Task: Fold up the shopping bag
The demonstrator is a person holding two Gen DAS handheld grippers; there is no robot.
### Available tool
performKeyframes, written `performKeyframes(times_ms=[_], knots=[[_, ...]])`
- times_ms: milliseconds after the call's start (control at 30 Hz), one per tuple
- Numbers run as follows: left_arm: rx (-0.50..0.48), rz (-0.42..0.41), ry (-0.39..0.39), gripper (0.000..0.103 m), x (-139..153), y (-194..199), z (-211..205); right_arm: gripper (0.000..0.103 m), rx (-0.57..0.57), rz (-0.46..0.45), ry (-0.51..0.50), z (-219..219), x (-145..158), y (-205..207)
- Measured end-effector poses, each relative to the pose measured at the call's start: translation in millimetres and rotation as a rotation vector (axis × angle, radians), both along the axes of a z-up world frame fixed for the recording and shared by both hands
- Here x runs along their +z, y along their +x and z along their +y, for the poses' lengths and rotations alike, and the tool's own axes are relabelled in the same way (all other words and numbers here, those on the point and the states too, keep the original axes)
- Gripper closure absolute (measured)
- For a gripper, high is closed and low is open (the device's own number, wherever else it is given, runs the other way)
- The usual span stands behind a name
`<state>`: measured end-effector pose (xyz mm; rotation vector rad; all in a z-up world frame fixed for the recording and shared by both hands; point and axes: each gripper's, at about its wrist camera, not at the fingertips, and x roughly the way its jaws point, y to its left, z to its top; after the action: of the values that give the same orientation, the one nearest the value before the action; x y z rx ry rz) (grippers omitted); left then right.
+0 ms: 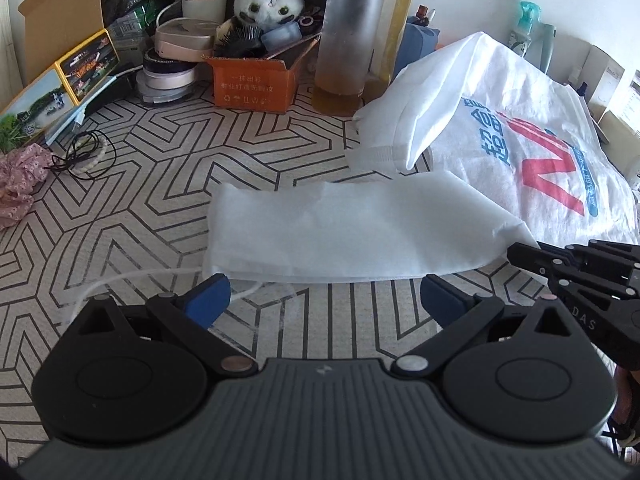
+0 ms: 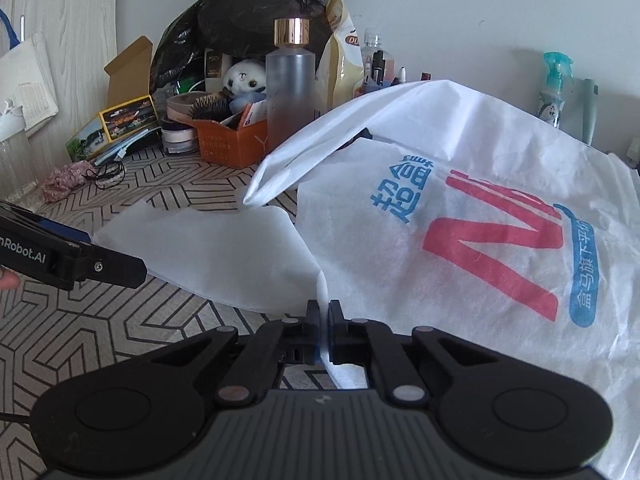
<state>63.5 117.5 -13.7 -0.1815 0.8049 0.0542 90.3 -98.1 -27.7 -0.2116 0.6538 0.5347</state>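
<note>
A white non-woven shopping bag [image 1: 520, 128] with red and blue print lies on the patterned tablecloth, its mouth partly raised. A white flap of it [image 1: 340, 232] lies flat toward the left. My left gripper [image 1: 324, 300] is open, its blue pads just in front of the flap's near edge, empty. In the right wrist view my right gripper [image 2: 324, 312] is shut on the bag's near edge [image 2: 324, 280], where the flap [image 2: 224, 248] meets the printed panel [image 2: 480, 232]. The right gripper also shows in the left wrist view [image 1: 520, 254].
Clutter lines the back of the table: an orange box [image 1: 256, 80], a tall frosted bottle [image 1: 352, 40], a plush toy [image 1: 268, 2], tins, postcards [image 1: 84, 64], black bags. A pink scrunchie [image 1: 20, 184] and black cord lie left. A spray bottle [image 2: 556, 84] stands back right.
</note>
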Motion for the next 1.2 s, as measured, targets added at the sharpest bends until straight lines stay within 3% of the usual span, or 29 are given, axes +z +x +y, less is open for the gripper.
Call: performKeyframes(times_ms=[200,433,700,800,900,1033,1200], knots=[[0.010,-0.040,0.027,0.000,15.6,-27.6,-4.7,0.099,0.027,0.022,0.037,-10.6,15.0,-36.6],[-0.005,-0.033,-0.018,0.000,16.3,-74.7,-5.5,0.099,0.060,0.047,0.076,-22.7,31.2,-78.9],[-0.051,-0.059,-0.010,0.000,32.4,-105.9,-1.4,0.098,0.132,0.060,0.008,-25.1,7.2,-114.4],[-0.100,-0.105,-0.003,0.000,50.5,-91.8,1.7,0.098,0.146,0.050,0.008,-27.5,4.8,-119.6],[-0.090,-0.098,0.112,0.000,55.3,-56.9,-9.8,0.097,0.147,0.051,0.020,-30.4,3.5,-117.4],[-0.232,-0.039,0.252,0.000,38.3,-6.6,-42.3,0.092,0.142,0.054,0.027,-32.5,2.7,-110.0],[-0.242,0.015,0.242,0.000,22.5,35.5,-58.9,0.090,0.139,0.062,0.044,-35.5,1.0,-103.9]])
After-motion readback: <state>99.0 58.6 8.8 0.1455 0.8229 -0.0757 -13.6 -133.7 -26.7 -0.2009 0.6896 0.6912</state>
